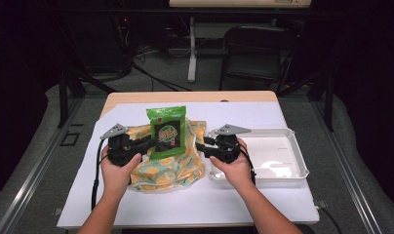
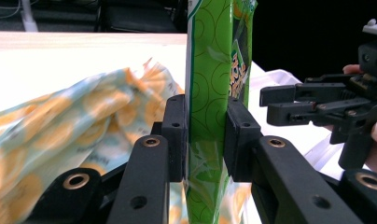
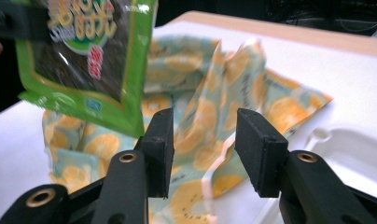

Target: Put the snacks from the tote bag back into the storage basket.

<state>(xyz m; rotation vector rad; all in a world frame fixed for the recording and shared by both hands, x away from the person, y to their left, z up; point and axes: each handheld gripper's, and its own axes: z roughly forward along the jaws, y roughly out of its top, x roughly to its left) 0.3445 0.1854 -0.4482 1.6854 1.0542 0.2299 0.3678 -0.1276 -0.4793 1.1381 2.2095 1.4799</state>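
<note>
Glossy green plastic-film snack packet (image 1: pixel 167 132) at centre, over a soft matt cloth bag printed with orange slices (image 1: pixel 170 168); smooth white plastic tray (image 1: pixel 295 146) at right; matt white sheet (image 1: pixel 88 195) covering a pale wooden tabletop (image 1: pixel 185 96); matt black gripper pads (image 2: pixel 240 135).

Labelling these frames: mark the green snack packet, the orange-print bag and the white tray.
green snack packet (image 1: pixel 167 132), high view, printed front.
orange-print bag (image 1: pixel 178 170), high view, front panel.
white tray (image 1: pixel 298 155), high view, right rim.

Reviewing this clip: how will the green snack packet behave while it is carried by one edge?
The green snack packet probably stays fairly stiff: it stands upright from the left hand-held gripper, pinched at one edge. It looks thin and light. Its glossy film may slip or swing.
</note>
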